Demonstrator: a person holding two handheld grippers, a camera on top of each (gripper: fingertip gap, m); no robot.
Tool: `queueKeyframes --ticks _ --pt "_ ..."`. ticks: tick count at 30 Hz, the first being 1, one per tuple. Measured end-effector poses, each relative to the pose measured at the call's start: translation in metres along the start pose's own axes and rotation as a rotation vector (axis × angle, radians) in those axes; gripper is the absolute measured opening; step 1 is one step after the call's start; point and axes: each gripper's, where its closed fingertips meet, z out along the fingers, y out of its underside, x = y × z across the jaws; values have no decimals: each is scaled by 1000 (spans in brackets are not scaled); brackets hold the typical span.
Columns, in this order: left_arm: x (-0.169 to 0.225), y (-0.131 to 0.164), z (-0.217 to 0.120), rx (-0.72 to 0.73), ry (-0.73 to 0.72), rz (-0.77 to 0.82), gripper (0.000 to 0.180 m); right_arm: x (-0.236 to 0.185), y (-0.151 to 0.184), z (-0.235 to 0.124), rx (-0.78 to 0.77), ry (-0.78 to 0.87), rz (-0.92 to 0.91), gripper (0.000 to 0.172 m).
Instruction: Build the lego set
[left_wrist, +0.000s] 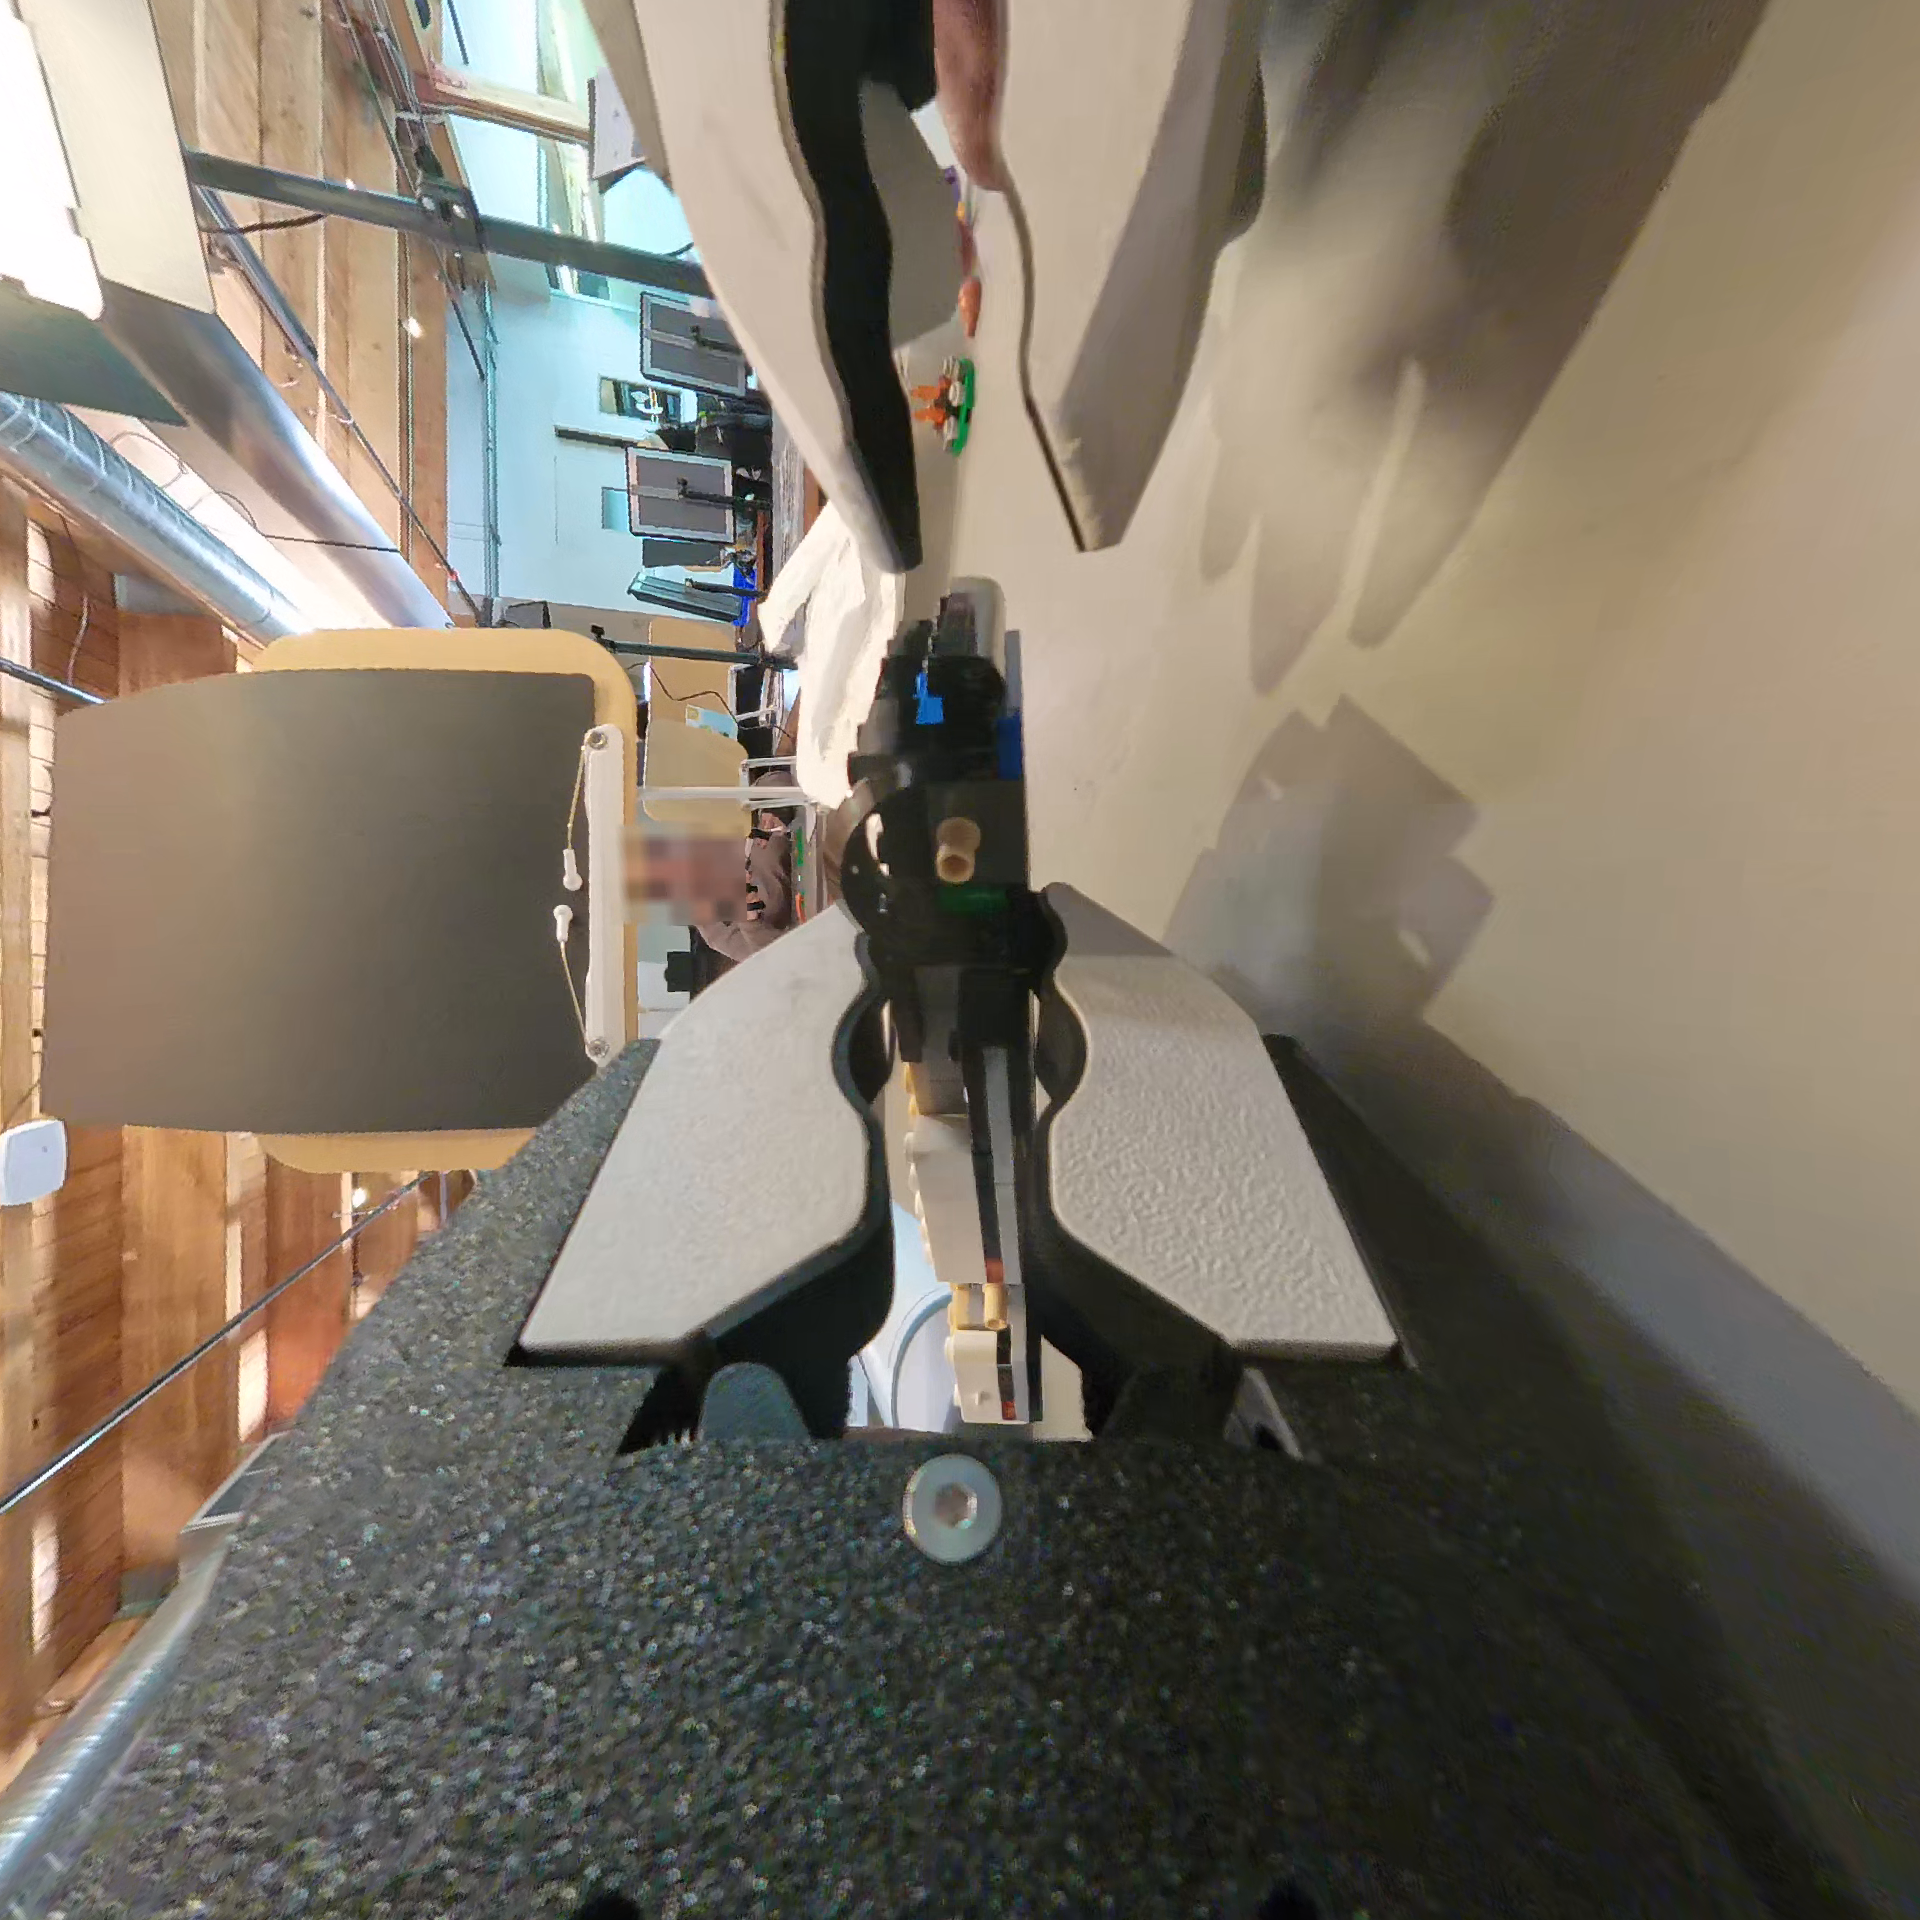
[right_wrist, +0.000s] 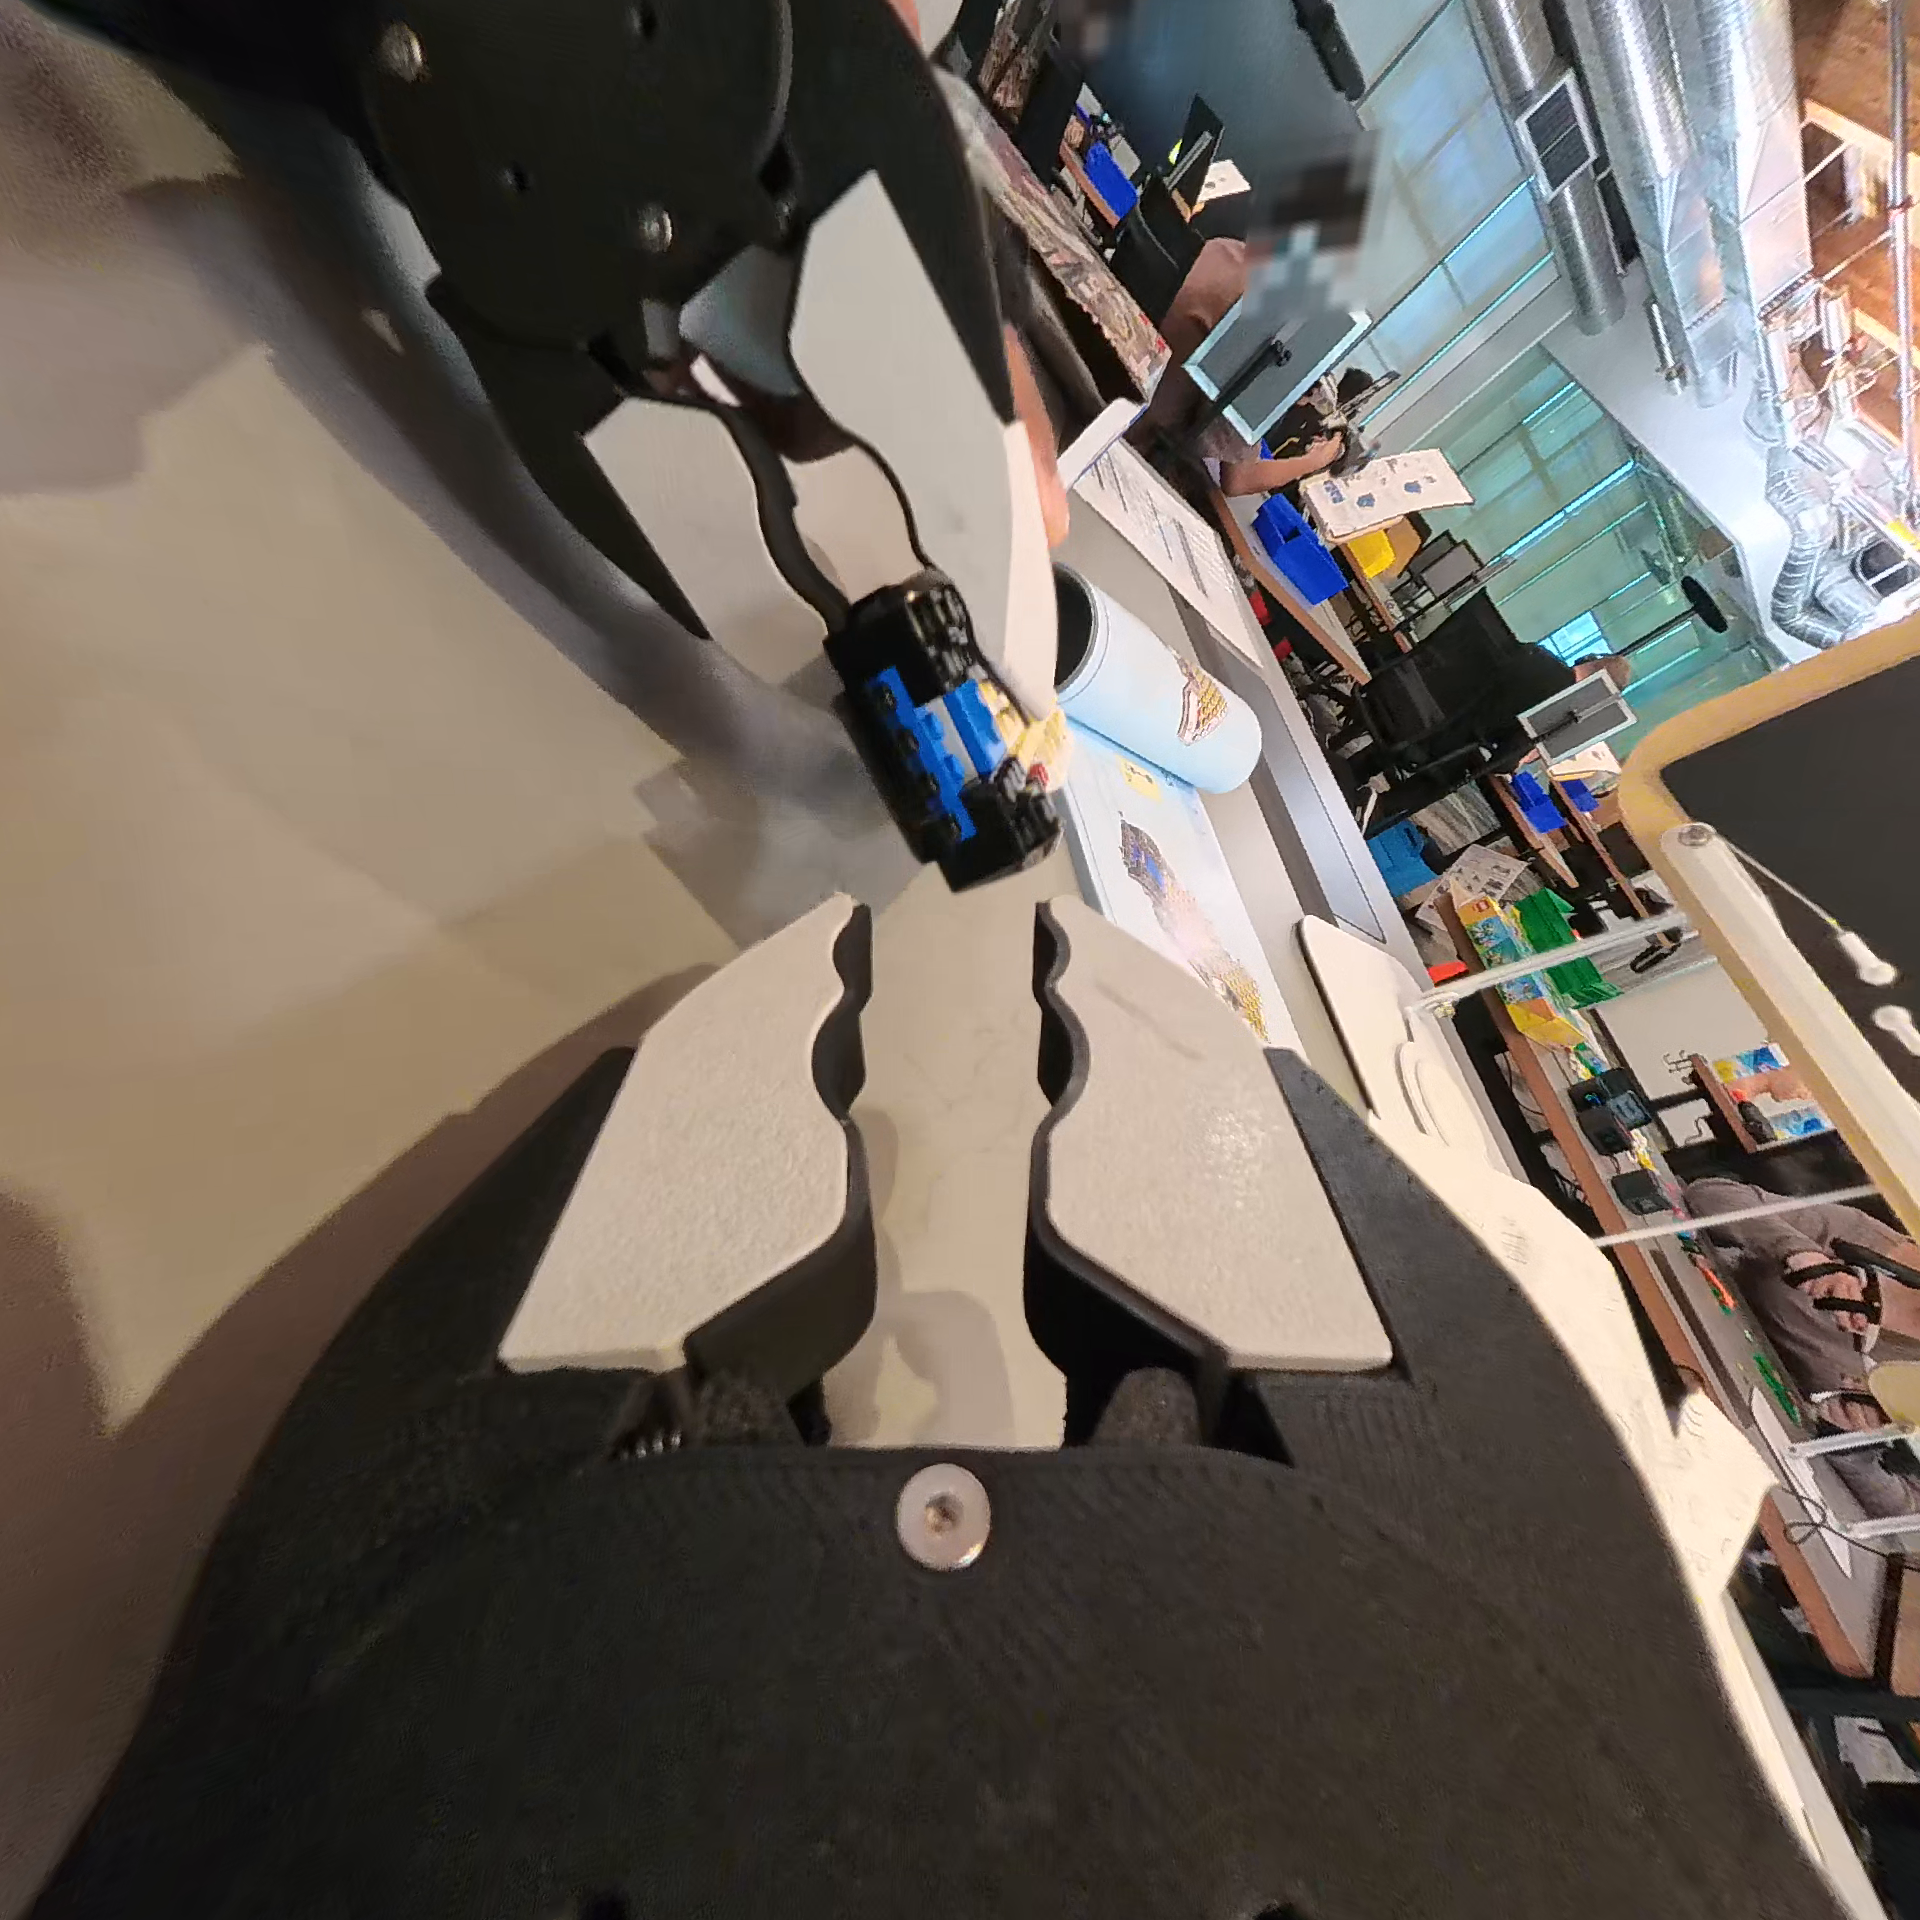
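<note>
Two tongs work above a pale desk (right_wrist: 312, 727), and everything here is placed from the brick model (left_wrist: 951, 810), a black, blue, white and tan toy build. Largest of the smaller things, a light blue cup (right_wrist: 1153, 691) lies on its side on the desk just behind the model, with a printed booklet (right_wrist: 1174, 883) flat beside the cup and just below the model in the right wrist view. The left tongs (left_wrist: 956, 935) are clenched on the model, both pads pressed to its sides, the build running back between the fingers and sticking out beyond the tips. The right tongs (right_wrist: 951, 920) stand released just short of the model's free end, their pads apart with bare desk showing between them. Beyond the model, a small green piece (left_wrist: 961, 405) with orange bits sits on the desk.
</note>
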Motion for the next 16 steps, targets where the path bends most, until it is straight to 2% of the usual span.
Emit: queueKeyframes --ticks 6,16 --pt "-1 7 1 -5 10 -28 25 -2 1 7 -7 -6 -38 29" --pt "3 1 3 -8 4 13 25 -4 2 2 -19 23 -78 29"
